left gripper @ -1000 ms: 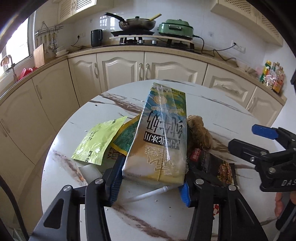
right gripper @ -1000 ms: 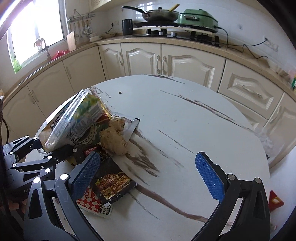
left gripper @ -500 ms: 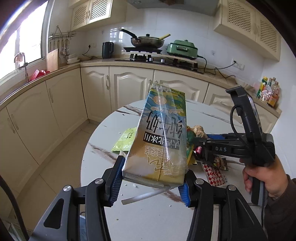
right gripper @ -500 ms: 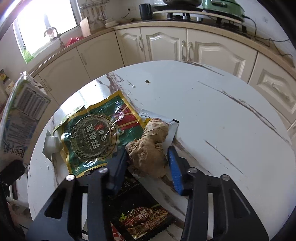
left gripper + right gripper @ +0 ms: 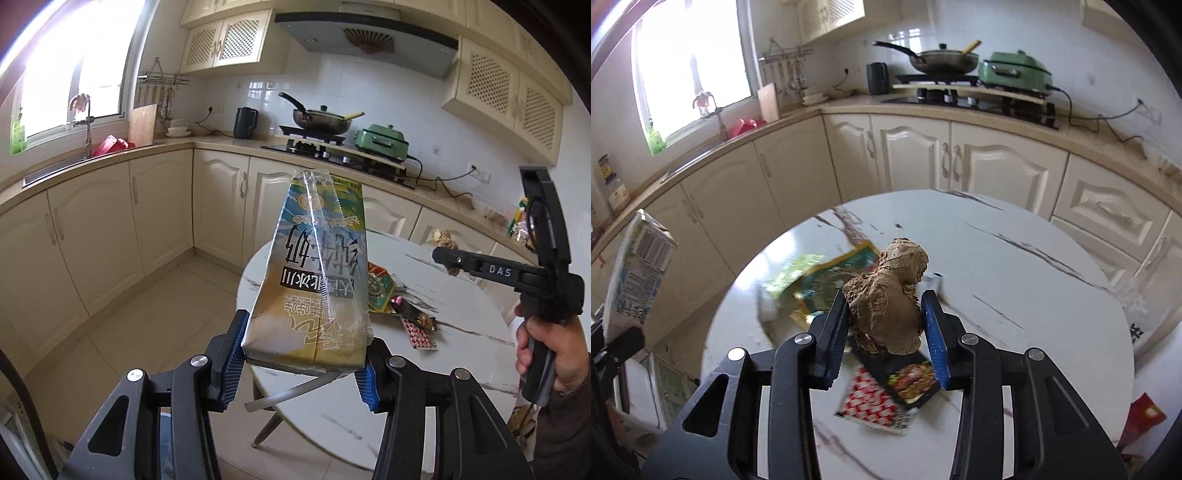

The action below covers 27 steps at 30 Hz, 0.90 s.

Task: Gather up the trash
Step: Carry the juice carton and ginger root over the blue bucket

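My left gripper [image 5: 301, 363] is shut on a yellow and green milk carton [image 5: 317, 273] with a bent straw hanging under it, held up off the left side of the round marble table [image 5: 461, 343]. The carton [image 5: 637, 273] also shows at the left edge of the right wrist view. My right gripper [image 5: 886, 328] is shut on a knobbly piece of ginger root [image 5: 890, 306], lifted above the table [image 5: 1015, 266]. On the table lie a green and gold wrapper [image 5: 831, 277], a black snack packet [image 5: 908, 376] and a red checked wrapper [image 5: 871, 402].
A person's hand [image 5: 546, 350] grips the right gripper's handle at the right of the left wrist view. Cream cabinets [image 5: 110, 229] and a counter with a stove and pan [image 5: 321, 118] curve behind the table. A red packet [image 5: 1145, 417] lies on the floor at right.
The left gripper has carried the carton up and away to the left of the table. The right gripper closed on the ginger root and lifted it off the wrappers.
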Each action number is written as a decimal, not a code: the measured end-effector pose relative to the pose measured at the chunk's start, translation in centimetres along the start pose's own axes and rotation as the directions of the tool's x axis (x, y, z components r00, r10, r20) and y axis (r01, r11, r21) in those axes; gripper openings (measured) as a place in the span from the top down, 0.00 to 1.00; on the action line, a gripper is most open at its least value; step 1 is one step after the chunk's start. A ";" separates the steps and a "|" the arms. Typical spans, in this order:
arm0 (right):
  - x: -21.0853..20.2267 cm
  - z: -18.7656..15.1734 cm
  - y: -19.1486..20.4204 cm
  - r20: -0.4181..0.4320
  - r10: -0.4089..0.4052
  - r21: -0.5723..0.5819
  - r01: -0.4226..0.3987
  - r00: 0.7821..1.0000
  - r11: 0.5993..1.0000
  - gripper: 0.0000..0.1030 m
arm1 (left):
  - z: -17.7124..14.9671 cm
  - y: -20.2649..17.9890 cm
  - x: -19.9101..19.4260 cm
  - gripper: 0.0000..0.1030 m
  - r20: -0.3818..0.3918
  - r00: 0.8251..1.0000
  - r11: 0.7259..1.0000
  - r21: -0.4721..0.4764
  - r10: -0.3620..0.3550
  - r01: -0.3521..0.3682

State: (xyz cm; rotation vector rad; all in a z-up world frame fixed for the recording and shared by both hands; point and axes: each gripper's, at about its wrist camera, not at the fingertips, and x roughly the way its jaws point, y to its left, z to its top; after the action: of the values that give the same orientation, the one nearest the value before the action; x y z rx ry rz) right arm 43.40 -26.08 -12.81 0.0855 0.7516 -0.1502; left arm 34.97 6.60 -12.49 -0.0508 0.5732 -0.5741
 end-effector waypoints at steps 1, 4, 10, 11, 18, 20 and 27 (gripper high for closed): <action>-0.7 0.1 1.9 0.009 0.034 -0.020 -0.034 0.999 0.999 0.64 | -0.8 0.6 -1.4 0.54 0.005 1.000 1.000 -0.007 0.013 -0.013; -2.1 0.0 8.3 0.022 0.146 -0.089 -0.144 0.989 0.986 0.64 | -3.6 3.2 -6.0 0.54 0.013 0.997 0.997 -0.042 0.071 -0.071; 0.2 -2.5 21.2 -0.076 0.346 -0.189 -0.354 0.935 0.916 0.64 | -8.1 8.7 -11.0 0.55 -0.027 0.976 0.967 -0.134 0.214 -0.216; 1.3 -3.1 23.0 -0.107 0.356 -0.197 -0.371 0.928 0.907 0.64 | -8.7 9.6 -11.5 0.55 -0.042 0.972 0.961 -0.148 0.230 -0.234; 9.8 -8.6 31.2 -0.293 0.387 -0.187 -0.449 0.874 0.874 0.64 | -13.5 16.2 -12.2 0.56 -0.176 0.944 0.914 -0.255 0.278 -0.316; 13.3 -10.6 32.4 -0.351 0.377 -0.167 -0.453 0.857 0.876 0.64 | -15.0 18.2 -10.7 0.56 -0.205 0.951 0.913 -0.291 0.233 -0.287; 25.8 -17.7 33.1 -0.550 0.325 -0.061 -0.425 0.770 0.903 0.64 | -19.7 25.8 -3.5 0.57 -0.396 0.899 0.876 -0.347 0.185 -0.333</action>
State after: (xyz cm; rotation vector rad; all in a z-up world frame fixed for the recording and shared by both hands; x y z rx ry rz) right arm 55.64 6.15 -42.58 0.1036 1.2843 0.3485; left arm 35.07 32.37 -32.59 -0.2664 1.0308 -0.1832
